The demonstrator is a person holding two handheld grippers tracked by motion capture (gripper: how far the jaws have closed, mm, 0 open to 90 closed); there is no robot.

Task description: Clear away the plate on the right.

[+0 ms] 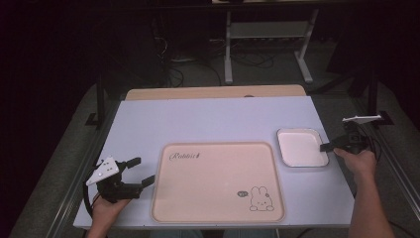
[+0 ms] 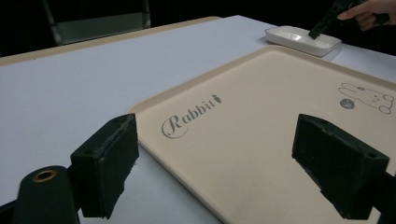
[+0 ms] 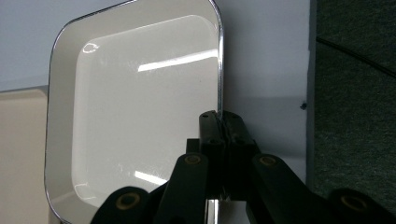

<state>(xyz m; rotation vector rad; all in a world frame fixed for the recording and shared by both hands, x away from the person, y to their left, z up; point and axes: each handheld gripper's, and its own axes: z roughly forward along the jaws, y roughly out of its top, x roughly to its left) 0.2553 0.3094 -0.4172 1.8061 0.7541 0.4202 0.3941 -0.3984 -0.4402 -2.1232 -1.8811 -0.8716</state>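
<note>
On the right side of the table (image 1: 213,119), a small white dish (image 1: 301,147) with a thin metal rim is seen, just beside the far right corner of a large beige tray (image 1: 218,181). The dish rim is gripped at its right edge by the right tongs (image 1: 328,147): in the right gripper view the two black jaws are pressed together on the rim (image 3: 219,116), with no gap visible between them. Whether the dish is flat on the table or lifted at that edge cannot be told.

At the near left, the left tongs (image 1: 141,173) are held spread wide, empty, pointed toward the tray's left edge. In the left gripper view the tray edge (image 2: 149,126) lies between the parted jaws but is touched by neither.

The tray is bare; a "Rabbit" script (image 2: 189,114) and a small rabbit drawing (image 1: 260,198) are printed on it.

Progress, as judged: the grip on the dish is made; the carry is not yet done. Likely left to do: the dish is to be lifted and set somewhere, perhaps onto the tray. The tray may be steadied by the left tongs.
</note>
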